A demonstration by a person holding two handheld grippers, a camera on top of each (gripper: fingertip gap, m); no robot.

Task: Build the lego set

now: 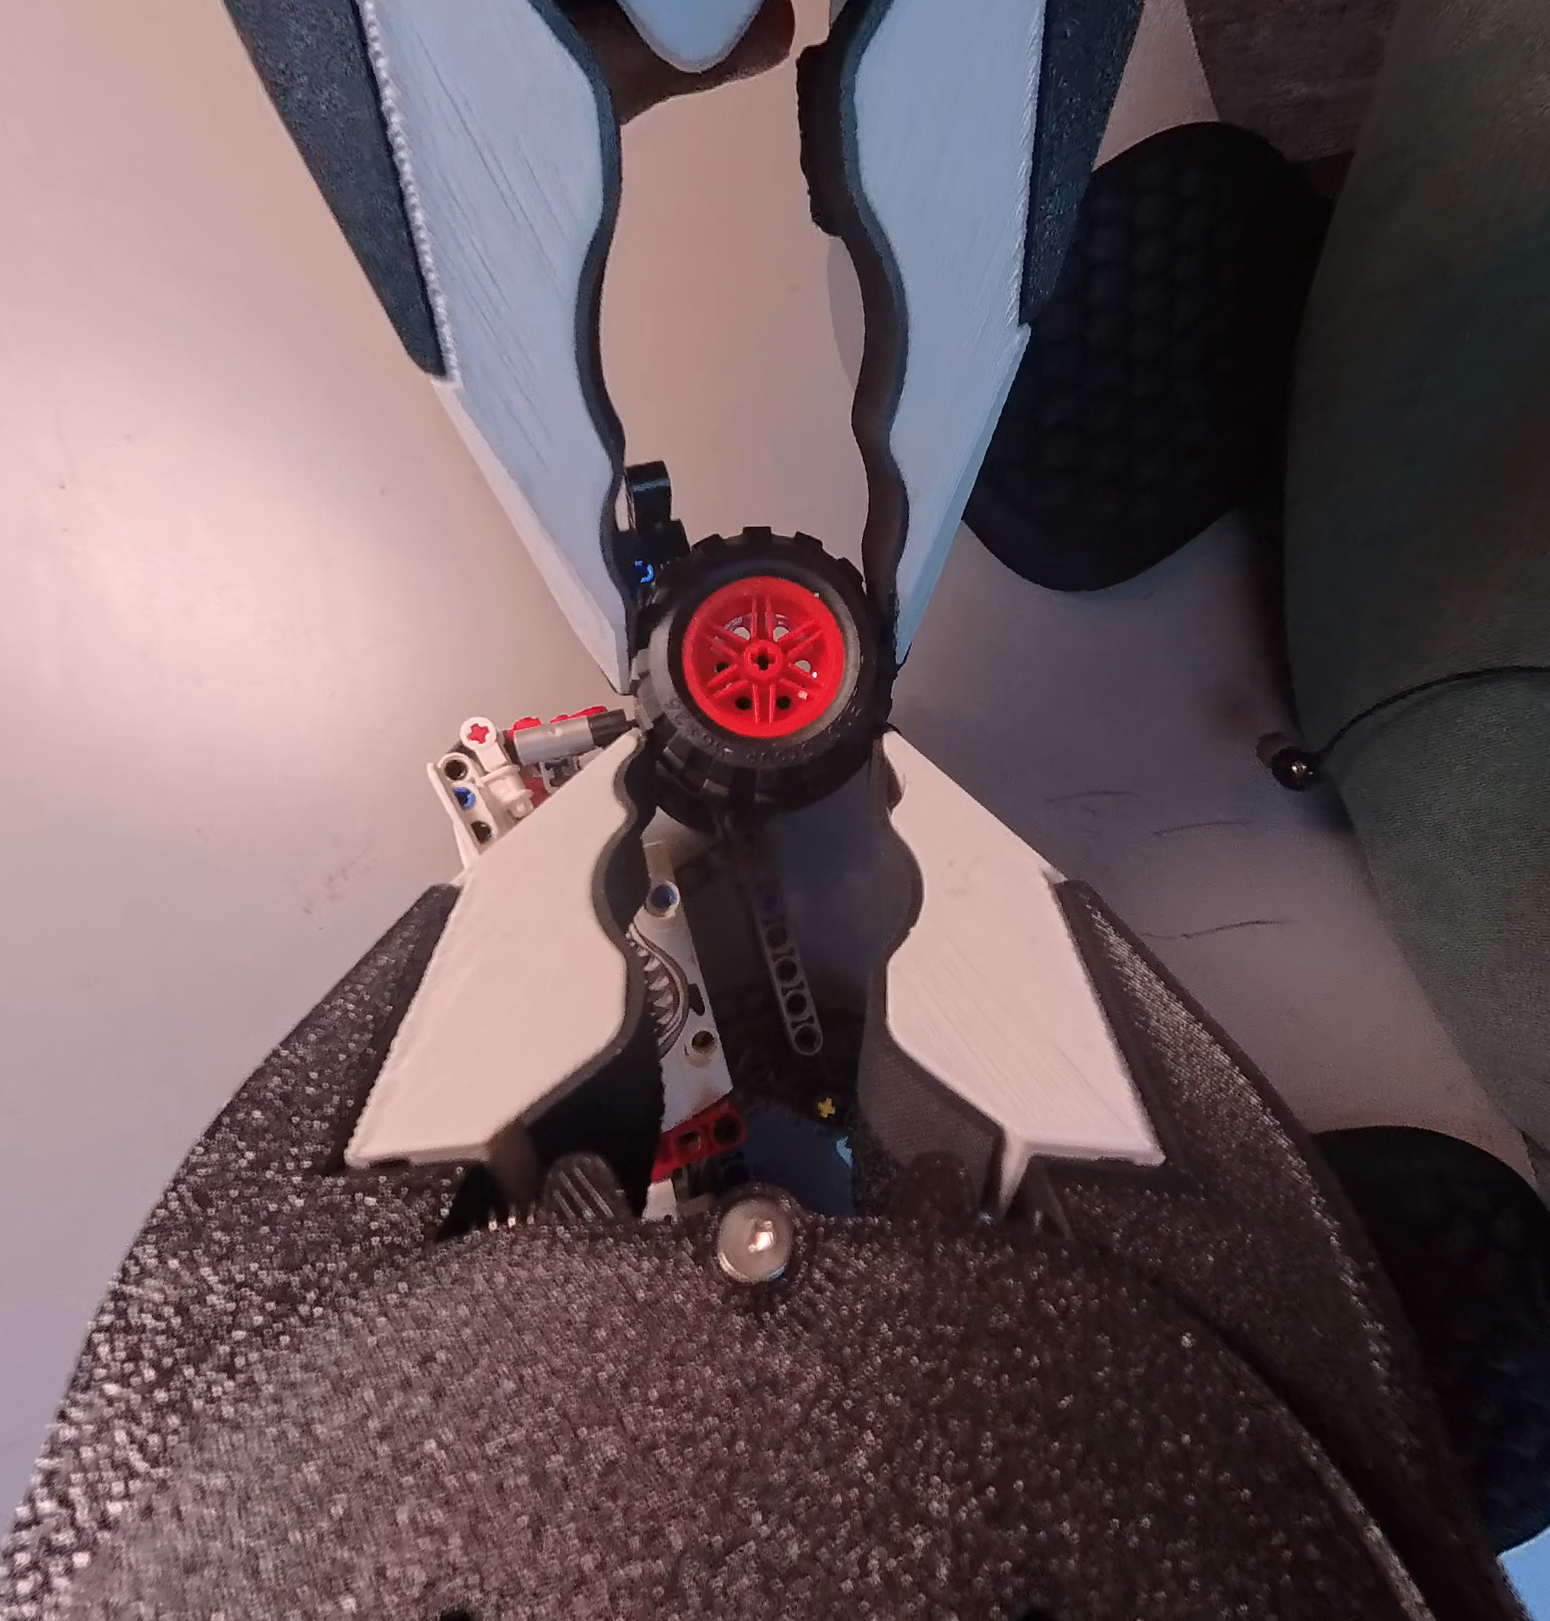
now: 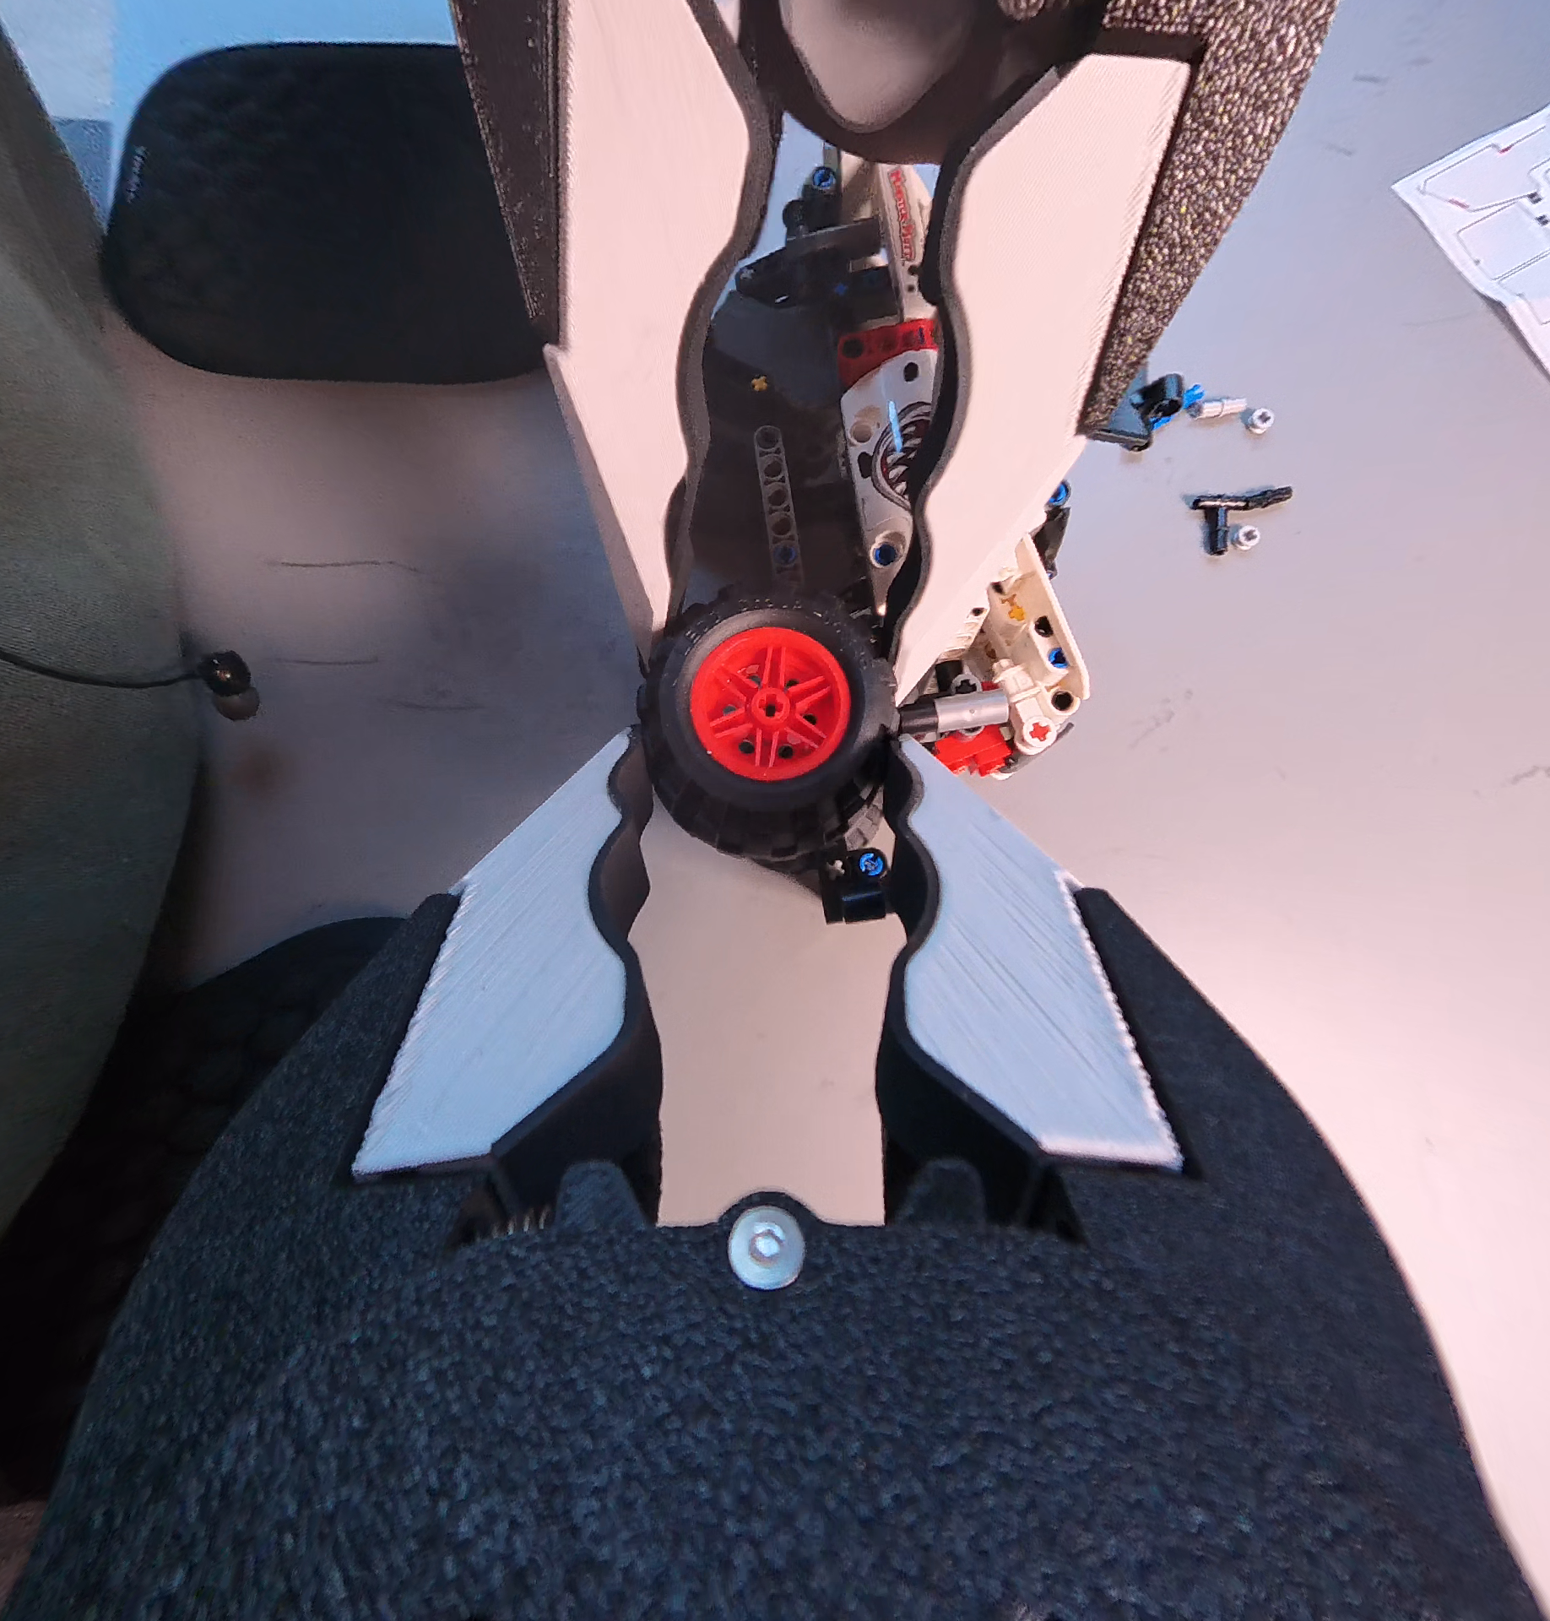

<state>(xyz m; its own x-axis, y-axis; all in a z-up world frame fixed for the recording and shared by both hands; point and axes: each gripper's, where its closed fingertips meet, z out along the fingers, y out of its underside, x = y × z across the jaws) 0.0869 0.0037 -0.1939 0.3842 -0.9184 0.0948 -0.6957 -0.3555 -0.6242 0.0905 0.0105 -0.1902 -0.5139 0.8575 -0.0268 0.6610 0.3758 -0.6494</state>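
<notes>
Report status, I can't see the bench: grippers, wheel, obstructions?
Left gripper shut on lego model. Right gripper shut on red wheel at its end. Loose pieces aside, not blocking.

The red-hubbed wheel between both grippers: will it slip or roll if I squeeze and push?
The wheel has a treaded rubber-looking tyre, so the right gripper will probably hold it without slipping. Being round, it would likely roll if dropped on the table.

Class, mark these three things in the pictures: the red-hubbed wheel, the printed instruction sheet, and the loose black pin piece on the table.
Red-hubbed wheel [image 2: 764, 706], right wrist view, on the red hub.
Printed instruction sheet [image 2: 1517, 228], right wrist view, on its white face.
Loose black pin piece [image 2: 1236, 509], right wrist view, on its crossbar.
</notes>
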